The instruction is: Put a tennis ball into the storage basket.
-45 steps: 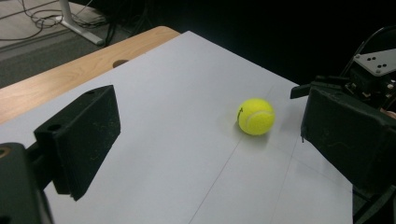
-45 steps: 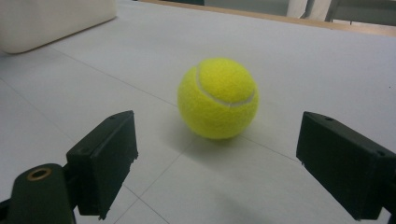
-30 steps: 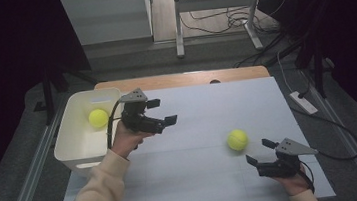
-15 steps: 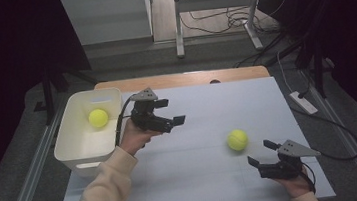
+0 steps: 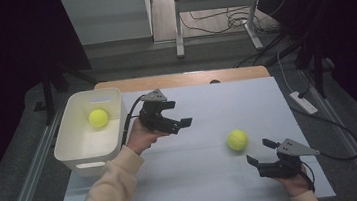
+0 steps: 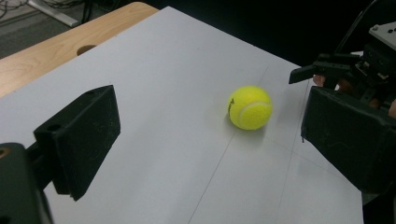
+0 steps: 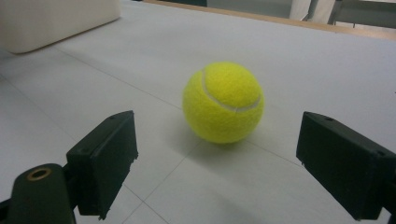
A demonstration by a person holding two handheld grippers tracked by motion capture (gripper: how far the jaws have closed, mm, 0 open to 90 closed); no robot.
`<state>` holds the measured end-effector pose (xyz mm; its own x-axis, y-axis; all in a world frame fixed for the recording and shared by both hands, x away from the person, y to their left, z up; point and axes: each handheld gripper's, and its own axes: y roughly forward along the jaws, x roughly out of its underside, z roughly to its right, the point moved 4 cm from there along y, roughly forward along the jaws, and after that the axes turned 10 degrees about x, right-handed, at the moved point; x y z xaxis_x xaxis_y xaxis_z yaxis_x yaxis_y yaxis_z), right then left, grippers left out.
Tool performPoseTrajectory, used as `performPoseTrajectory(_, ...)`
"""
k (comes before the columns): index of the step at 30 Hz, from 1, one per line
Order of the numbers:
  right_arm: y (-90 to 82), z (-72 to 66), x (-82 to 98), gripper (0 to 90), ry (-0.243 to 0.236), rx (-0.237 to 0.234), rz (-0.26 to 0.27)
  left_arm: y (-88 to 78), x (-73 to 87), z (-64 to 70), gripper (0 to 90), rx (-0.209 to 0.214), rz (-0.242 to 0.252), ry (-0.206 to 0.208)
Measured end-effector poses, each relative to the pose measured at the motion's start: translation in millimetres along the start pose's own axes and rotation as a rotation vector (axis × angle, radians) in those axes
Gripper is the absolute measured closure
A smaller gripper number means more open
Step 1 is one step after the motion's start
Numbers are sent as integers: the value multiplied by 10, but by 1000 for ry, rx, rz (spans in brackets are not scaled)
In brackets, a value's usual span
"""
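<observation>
Ball (image 5: 237, 139) on table, just ahead of right gripper (image 5: 262, 153) | both grippers' jaws spread, empty.

Off to my left, a white bin (image 5: 89, 151) sits on the counter (image 5: 216, 187). One tennis ball (image 5: 98, 118) lies inside that bin. Cables (image 5: 218, 22) sprawl across the floor beyond.
</observation>
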<state>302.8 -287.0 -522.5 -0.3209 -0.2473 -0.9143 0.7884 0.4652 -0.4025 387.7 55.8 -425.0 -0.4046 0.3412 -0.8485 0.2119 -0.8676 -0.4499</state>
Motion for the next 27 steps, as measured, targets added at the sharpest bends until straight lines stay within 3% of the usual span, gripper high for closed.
performPoseTrajectory(27, 18, -21, -31, 124, -1, -8, 5, 434, -51, 33, 52, 50, -63, 8)
